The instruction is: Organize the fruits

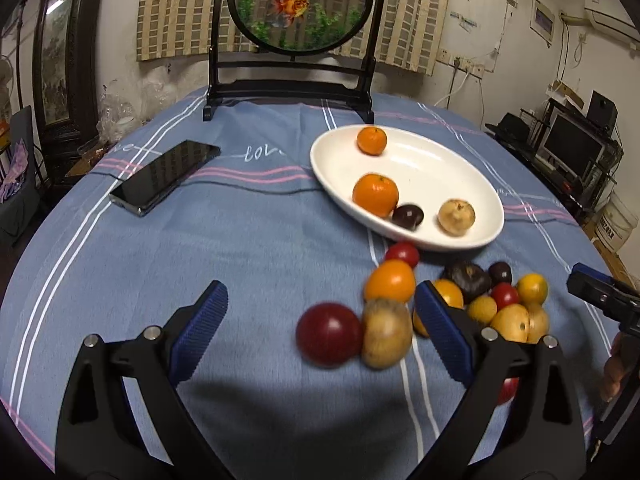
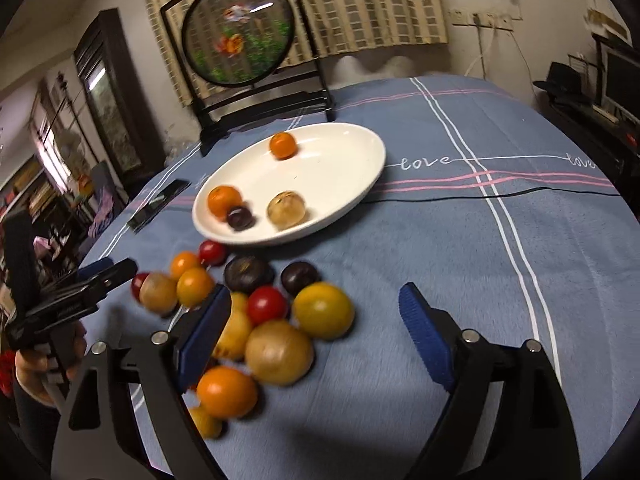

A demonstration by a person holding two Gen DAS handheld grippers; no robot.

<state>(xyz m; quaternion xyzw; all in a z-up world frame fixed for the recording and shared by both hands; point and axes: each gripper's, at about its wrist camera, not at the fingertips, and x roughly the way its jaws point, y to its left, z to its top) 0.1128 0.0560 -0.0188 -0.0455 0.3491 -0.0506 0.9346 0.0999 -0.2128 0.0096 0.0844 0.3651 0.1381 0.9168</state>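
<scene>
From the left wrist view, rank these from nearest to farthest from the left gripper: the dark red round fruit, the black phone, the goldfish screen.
1. Dark red round fruit: on the cloth, just ahead of the open left gripper, towards its right finger.
2. Black phone: farther back, left, lying flat.
3. Round goldfish screen: upright at the table's far edge.

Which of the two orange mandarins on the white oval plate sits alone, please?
The smaller orange mandarin at the far end of the white oval plate; the larger orange mandarin touches a dark purple fruit.
</scene>
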